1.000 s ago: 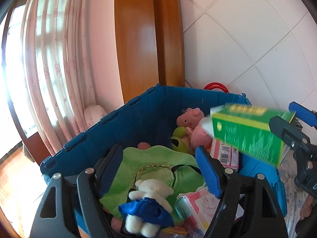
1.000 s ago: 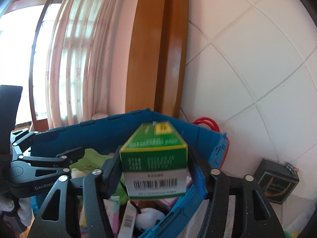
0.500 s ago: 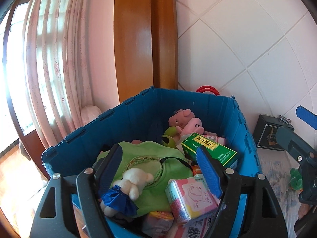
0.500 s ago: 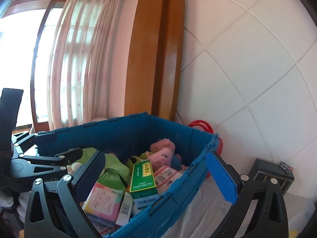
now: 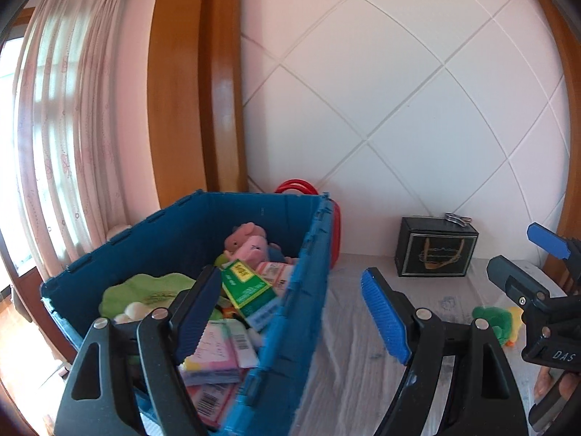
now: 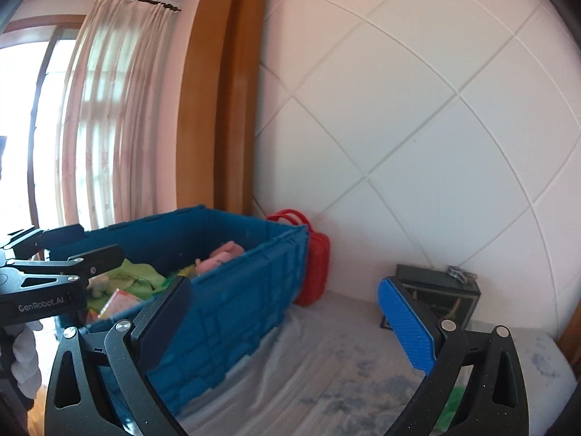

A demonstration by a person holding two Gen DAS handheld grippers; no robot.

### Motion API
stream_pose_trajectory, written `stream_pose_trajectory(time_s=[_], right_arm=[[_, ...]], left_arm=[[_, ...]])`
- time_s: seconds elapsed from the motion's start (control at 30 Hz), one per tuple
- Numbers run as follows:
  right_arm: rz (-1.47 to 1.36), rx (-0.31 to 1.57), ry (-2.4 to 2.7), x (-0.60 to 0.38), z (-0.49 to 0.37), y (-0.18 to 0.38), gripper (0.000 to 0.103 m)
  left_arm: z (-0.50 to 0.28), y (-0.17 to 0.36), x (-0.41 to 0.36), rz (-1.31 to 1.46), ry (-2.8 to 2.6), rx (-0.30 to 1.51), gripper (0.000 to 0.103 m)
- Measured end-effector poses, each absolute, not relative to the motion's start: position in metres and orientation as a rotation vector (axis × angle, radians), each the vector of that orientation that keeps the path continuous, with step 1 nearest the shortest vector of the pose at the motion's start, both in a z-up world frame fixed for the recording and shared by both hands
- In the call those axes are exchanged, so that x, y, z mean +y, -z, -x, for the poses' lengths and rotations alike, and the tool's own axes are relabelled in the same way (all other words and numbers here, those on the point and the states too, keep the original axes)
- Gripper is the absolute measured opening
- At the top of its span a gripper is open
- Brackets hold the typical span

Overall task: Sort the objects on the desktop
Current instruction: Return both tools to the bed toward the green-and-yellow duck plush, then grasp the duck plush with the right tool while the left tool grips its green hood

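The blue crate (image 5: 312, 290) stands at the left of the cloth-covered worktop (image 5: 348, 356), filling the lower left of both views, its top open. Inside it, from the left wrist view: a green cloth item (image 5: 145, 290) lies at the left with a white plush toy (image 5: 132, 310) on its near edge; two pink plush pigs (image 5: 248, 241) sit against the far wall; a green carton (image 5: 248, 289) lies tilted near the middle, resting on other packets; a white box with a barcode (image 5: 276, 272) lies just behind it; a pink packet (image 5: 214, 348) and further barcoded packets lie at the near end. The contents are piled and touching throughout.

Behind the crate's far right corner, a red case (image 6: 316, 269) with handles stands against the tiled wall. A black box (image 5: 435, 252) sits at the back of the worktop, well apart from the crate, with a small metal clip (image 5: 457, 218) on its lid. A green and yellow plush toy (image 5: 499, 321) lies on the cloth at the right of the left wrist view, partly hidden.

Left claw (image 5: 290, 309): jaws parted, straddling the crate's right wall, gripping nothing. Right claw (image 6: 287, 316): jaws have just been opening and now stand fully apart, nothing between them, held beside the crate over the worktop.
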State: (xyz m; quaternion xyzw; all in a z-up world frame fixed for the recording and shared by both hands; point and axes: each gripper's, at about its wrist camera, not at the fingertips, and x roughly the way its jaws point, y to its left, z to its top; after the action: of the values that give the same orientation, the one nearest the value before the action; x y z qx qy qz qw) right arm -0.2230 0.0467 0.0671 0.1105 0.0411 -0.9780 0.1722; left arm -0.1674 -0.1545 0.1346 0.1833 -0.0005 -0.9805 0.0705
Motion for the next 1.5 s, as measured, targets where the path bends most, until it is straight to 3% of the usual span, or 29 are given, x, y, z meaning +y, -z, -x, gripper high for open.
stream_pose_trajectory(time_s=[0.27,0.67,1.27,1.5], right_arm=[[-0.488,0.073,2.924,0.201,0.207,-0.03,0.103],[-0.774,-0.114,3.088,0.362,0.205,0.035,0.103],[-1.341,-0.184,2.947,0.451,0.284,0.174,0.103],[-1.508,-0.159,2.825,0.45,0.325,0.227,0.103]], left_arm=[[0.193,-0.082,-0.034,-0.738,3.029,0.02,0.079],[0.256,-0.006,0.106,-1.066,3.113,-0.098,0.079],[0.343,0.144,0.252,-1.564,3.083,-0.35,0.079],[0.384,0.149,0.265,-1.491,3.091,-0.381,0.079]])
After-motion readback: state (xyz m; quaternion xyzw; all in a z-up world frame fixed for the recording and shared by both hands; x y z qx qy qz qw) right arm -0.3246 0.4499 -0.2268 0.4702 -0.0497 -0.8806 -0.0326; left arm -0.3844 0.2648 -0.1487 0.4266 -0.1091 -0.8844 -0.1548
